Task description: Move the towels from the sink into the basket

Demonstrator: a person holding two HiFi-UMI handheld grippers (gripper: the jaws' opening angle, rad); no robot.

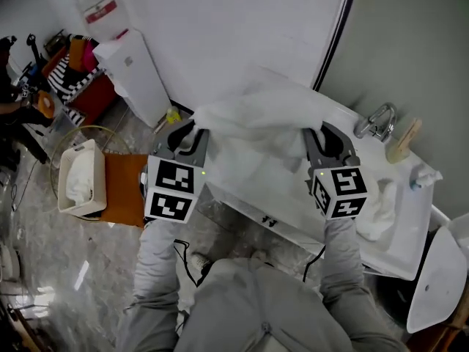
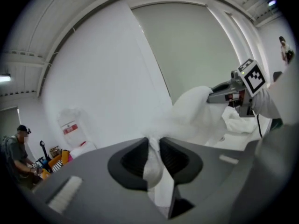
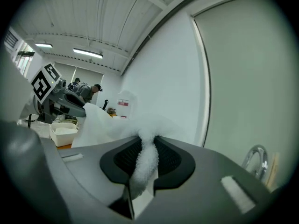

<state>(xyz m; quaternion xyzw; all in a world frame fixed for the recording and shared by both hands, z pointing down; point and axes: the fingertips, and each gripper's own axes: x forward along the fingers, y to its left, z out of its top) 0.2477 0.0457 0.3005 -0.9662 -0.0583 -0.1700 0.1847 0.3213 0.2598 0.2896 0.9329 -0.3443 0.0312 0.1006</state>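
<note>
**Stretched wide, gripped at both ends**

The towel [image 1: 256, 123] hangs spread above the sink's [image 1: 418, 233] left end. The left hand-held gripper [image 1: 193, 135] is clamped tight on one corner and the right hand-held gripper [image 1: 315, 139] on the other. The basket [image 1: 97, 182] sits well left of the sink.

A bright room with pale walls
A white wall [image 1: 242, 28] meets a grey-green wall [image 1: 410, 42] — the floor [image 1: 44, 270] is shiny grey stone, a white cabinet [image 1: 135, 75] stands on it, and long lights [image 3: 86, 53] glow overhead.
</note>
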